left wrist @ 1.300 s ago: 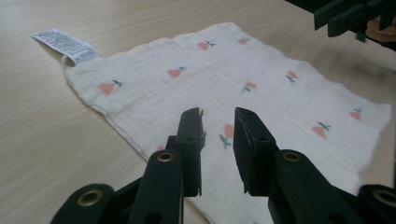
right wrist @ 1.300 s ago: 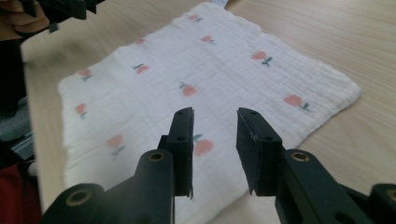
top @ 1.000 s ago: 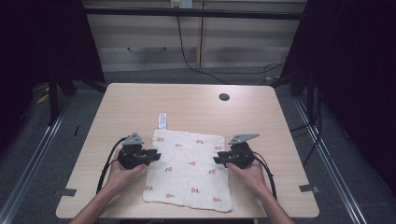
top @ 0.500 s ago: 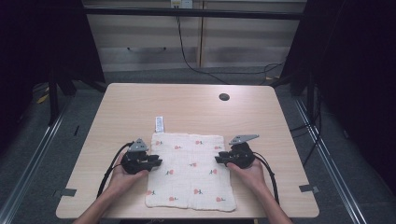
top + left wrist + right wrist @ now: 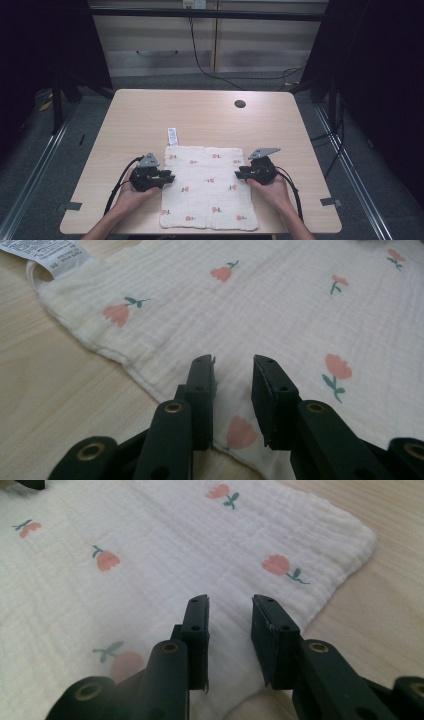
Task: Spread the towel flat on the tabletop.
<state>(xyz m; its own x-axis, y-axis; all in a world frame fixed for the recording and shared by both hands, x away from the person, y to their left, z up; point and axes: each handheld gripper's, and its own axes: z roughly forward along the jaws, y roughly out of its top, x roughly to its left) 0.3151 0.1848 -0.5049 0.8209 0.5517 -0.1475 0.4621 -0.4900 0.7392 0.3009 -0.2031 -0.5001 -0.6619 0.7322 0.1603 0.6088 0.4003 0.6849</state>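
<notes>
On the near half of the table point(image 5: 150, 115), a cream cloth point(image 5: 207, 185) printed with small pink flowers is laid out flat, its white care label point(image 5: 172, 136) sticking out past the far left corner onto the bare wood. The left gripper point(image 5: 167, 178) is held at the cloth's left edge and the right gripper point(image 5: 240, 175) at its right edge, each pointed inward across the fabric. From the left gripper view, the jaws are seen parted by a narrow gap above the cloth's hem point(image 5: 150, 385), with nothing caught between them; from the right gripper view, the same narrow gap is seen over the opposite border point(image 5: 320, 605), again with no fabric pinched. The cloth appears smoothed and unfolded, with no crease or lifted corner to be made out. The work is judged to be at its outset: the edges have been approached but not yet taken up, so grasping, lifting and any folding are all left to be done.
</notes>
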